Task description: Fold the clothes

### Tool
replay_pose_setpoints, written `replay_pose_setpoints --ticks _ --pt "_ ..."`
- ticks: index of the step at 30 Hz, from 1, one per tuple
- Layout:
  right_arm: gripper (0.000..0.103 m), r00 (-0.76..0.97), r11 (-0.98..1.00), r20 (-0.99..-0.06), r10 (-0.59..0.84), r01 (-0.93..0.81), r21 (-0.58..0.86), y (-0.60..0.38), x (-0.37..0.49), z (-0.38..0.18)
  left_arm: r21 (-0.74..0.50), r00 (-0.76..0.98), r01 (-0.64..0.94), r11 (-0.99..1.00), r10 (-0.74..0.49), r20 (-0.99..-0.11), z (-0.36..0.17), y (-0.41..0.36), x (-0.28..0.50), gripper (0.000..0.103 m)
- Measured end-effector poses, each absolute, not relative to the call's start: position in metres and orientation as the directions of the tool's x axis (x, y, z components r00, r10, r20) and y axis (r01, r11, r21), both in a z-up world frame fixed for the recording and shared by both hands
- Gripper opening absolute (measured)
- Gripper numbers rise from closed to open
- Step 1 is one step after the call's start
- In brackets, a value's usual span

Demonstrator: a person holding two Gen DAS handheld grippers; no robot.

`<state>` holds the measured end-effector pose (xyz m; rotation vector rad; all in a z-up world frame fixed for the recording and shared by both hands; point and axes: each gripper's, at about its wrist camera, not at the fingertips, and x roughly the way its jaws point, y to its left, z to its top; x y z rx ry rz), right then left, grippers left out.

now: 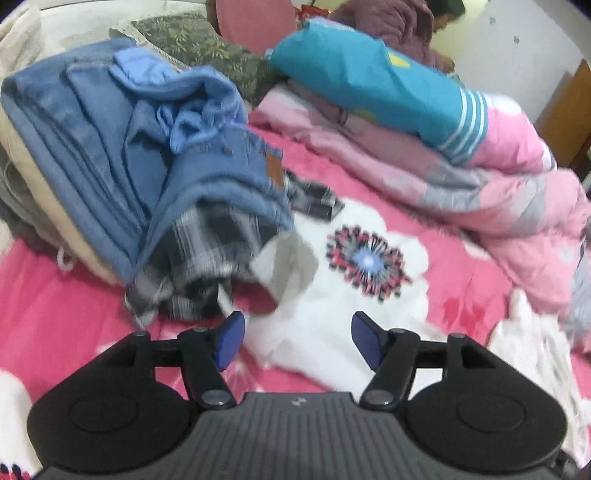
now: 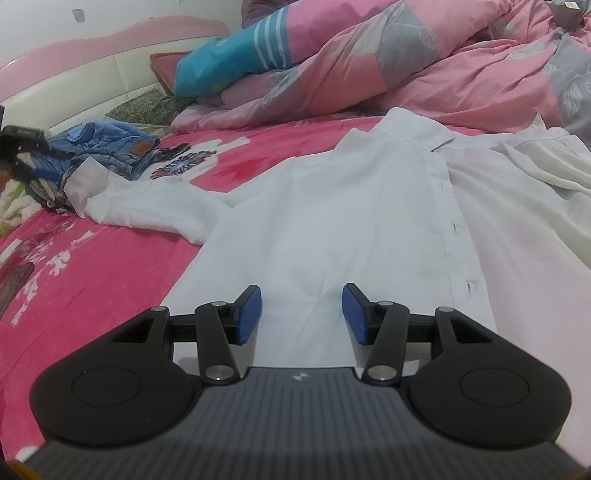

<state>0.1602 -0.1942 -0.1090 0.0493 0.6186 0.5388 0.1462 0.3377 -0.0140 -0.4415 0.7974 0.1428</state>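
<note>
A white button-up shirt (image 2: 351, 206) lies spread front-up on the pink flowered bed sheet (image 2: 92, 258). Its sleeve (image 2: 147, 206) stretches left toward a pile of clothes. My right gripper (image 2: 302, 314) hovers over the shirt's lower front, open, with flat cloth below and nothing pinched. In the left wrist view the sleeve end (image 1: 295, 306) lies crumpled on the sheet (image 1: 74, 314), its cuff (image 1: 288, 258) raised against the pile. My left gripper (image 1: 298, 339) is open just above the sleeve, and its blue pads (image 1: 231, 339) do not press on the cloth.
A stack of blue jeans (image 1: 110, 147) and a plaid garment (image 1: 207, 251) sits left of the sleeve. A pink quilt (image 1: 480, 177) and a teal pillow (image 1: 369, 81) are heaped behind. A person in a purple jacket (image 1: 399, 26) is at the back. The headboard (image 2: 74, 81) stands beyond.
</note>
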Motion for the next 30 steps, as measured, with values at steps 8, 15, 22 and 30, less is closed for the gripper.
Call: replay_pose_setpoints --ticks 8,15,22,30 --pt "0.050 0.682 0.863 -0.542 0.491 -0.465 0.195 -0.193 0.160 -0.109 -0.383 0.679 -0.338 0.860 -0.059 -0.732 -0.067 0.343 0.172 0.070" --pt "0.051 0.682 0.864 -0.545 0.488 -0.465 0.193 -0.192 0.160 -0.109 -0.462 0.746 -0.426 0.778 0.012 -0.666 -0.080 0.346 0.174 0.006" --pt "0.051 0.682 0.864 -0.543 0.490 -0.464 0.196 -0.193 0.159 -0.109 -0.507 0.870 -0.359 0.784 0.084 -0.485 -0.013 0.328 0.136 0.004" --pt "0.052 0.680 0.861 -0.539 0.496 -0.467 0.204 -0.194 0.160 -0.109 -0.540 0.869 -0.434 0.721 0.177 -0.463 0.019 0.308 0.062 0.004"
